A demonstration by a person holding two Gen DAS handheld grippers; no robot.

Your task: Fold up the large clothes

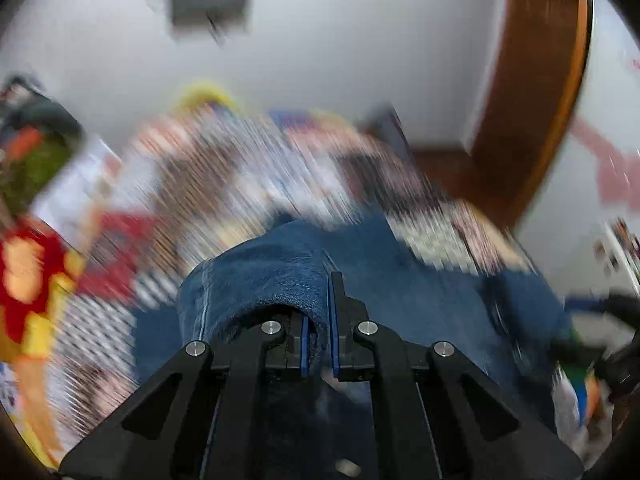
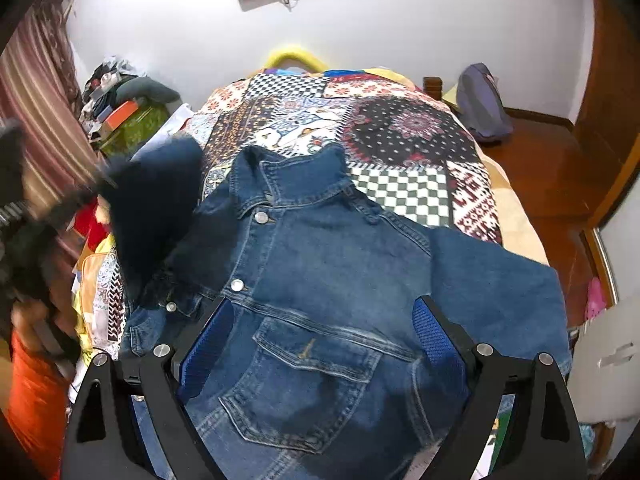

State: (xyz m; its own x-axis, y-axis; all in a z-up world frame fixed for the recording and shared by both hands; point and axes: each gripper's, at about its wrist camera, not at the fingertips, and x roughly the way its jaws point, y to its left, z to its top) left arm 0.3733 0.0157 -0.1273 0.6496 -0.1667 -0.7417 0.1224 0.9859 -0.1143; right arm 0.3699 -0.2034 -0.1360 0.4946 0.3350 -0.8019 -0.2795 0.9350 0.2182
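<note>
Denim jacket [image 2: 320,264] is lying front-up on the bed, over a patchwork bedspread [image 2: 400,140], collar pointing toward the headboard end and chest pocket toward the near edge. Metal snap buttons are showing along the placket. No brand tag, label or writing is legible on the jacket in either view; the small orange stitch mark on the pocket flap is too small to read.

Left gripper [image 1: 320,320]: jaws are pressed together, pinching a fold of the denim, which is bunching up and draping over the left finger. The left wrist view is heavily motion-blurred, so the bedspread behind is reading only as streaks. In the right wrist view one sleeve [image 2: 156,200] is standing raised off the bed at the jacket's left side, blurred.

Right gripper [image 2: 324,344]: jaws are spread wide, blue pads [image 2: 434,332] visible, hovering over the pocket area; whether the tips are touching the cloth I cannot tell.

A purple bag [image 2: 482,100] is sitting on the wooden floor beside the bed's right edge.
</note>
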